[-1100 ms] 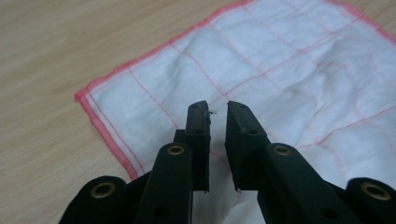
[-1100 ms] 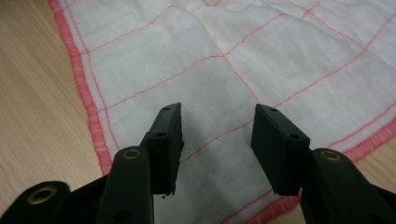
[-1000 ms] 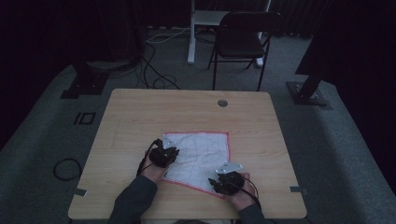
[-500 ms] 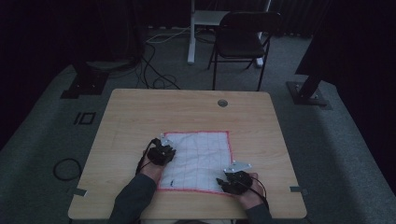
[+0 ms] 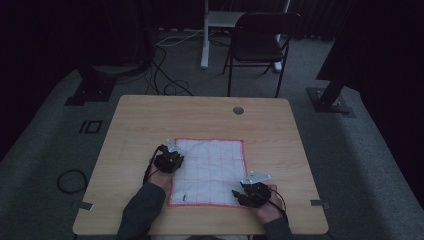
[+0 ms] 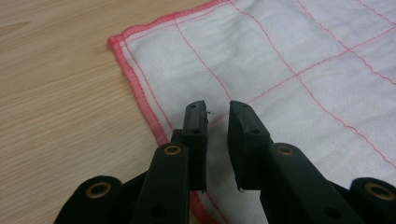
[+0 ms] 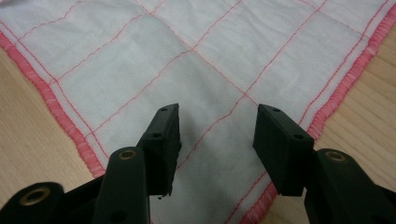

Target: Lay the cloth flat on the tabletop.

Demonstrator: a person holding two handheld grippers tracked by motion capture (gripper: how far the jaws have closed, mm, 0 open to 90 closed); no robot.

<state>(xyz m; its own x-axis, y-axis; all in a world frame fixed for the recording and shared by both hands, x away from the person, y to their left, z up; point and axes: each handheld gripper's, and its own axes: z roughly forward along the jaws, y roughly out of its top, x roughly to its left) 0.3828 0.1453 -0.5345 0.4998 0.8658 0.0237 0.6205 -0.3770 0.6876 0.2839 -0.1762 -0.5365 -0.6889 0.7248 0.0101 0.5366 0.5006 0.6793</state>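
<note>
On the table [image 5: 150, 120] a white cloth [image 5: 212, 167] with red edging lies flat. At the cloth's left edge, near its far corner, the left hand-held gripper [image 6: 217, 116] hovers, jaws narrowly apart with nothing between. Over the cloth's near right corner the right hand-held gripper [image 7: 217, 126] stands with jaws wide apart, empty.

text: none legible | labels: none | brands: none | numbers: none | signs: nothing readable anywhere right now

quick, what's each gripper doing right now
Left gripper: open a little, over the cloth, holding nothing.
Right gripper: open wider, over the cloth's corner, holding nothing.
</note>
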